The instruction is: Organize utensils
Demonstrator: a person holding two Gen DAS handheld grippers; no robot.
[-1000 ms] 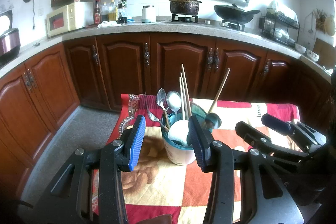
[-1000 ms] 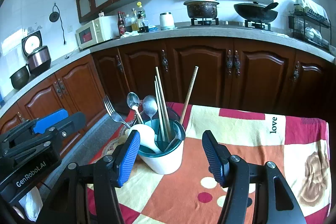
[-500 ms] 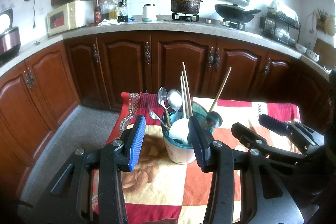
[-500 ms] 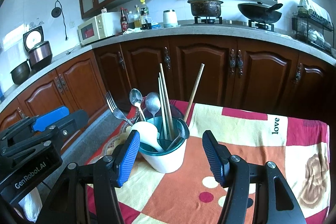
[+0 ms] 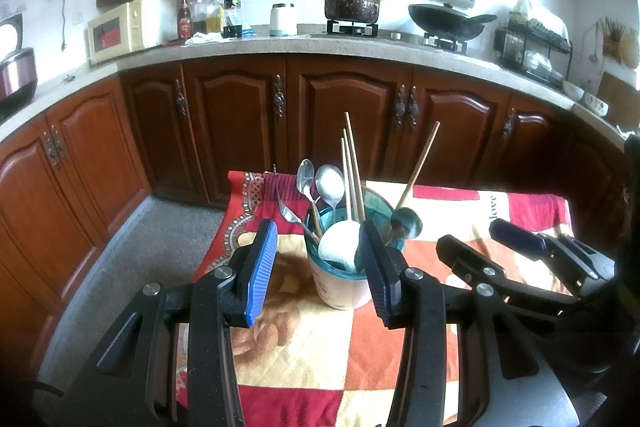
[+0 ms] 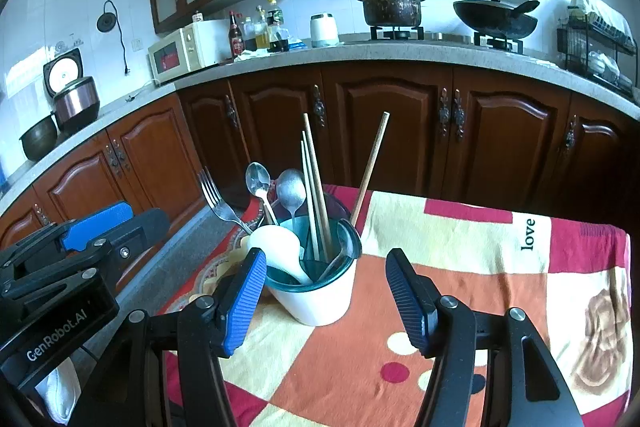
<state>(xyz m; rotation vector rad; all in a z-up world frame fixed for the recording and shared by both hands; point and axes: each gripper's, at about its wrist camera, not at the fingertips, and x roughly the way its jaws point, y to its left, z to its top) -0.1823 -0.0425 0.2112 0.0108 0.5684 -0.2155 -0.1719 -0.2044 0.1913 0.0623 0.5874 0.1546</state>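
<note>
We find the utensil holder (image 6: 320, 291), a white cup with a teal liner, standing on the patchwork tablecloth (image 6: 460, 259) at about 12 o'clock from both grippers. It holds wooden chopsticks (image 6: 316, 195), two metal spoons (image 6: 290, 193), a fork (image 6: 218, 199) leaning out toward 10 o'clock, a white ladle (image 6: 276, 247) and a dark spoon (image 5: 406, 223). Our left gripper (image 5: 318, 267) is released, its fingers spread and holding nothing; the holder shows between them in its view, though we cannot tell whether they touch it. Our right gripper (image 6: 326, 301) is likewise released and empty, just short of the holder. We judge the sorting close to finished, or a regrouping about to start. A next move would call for choosing one handle and closing on it high up, clear of its neighbours, so the holder does not tip.
</note>
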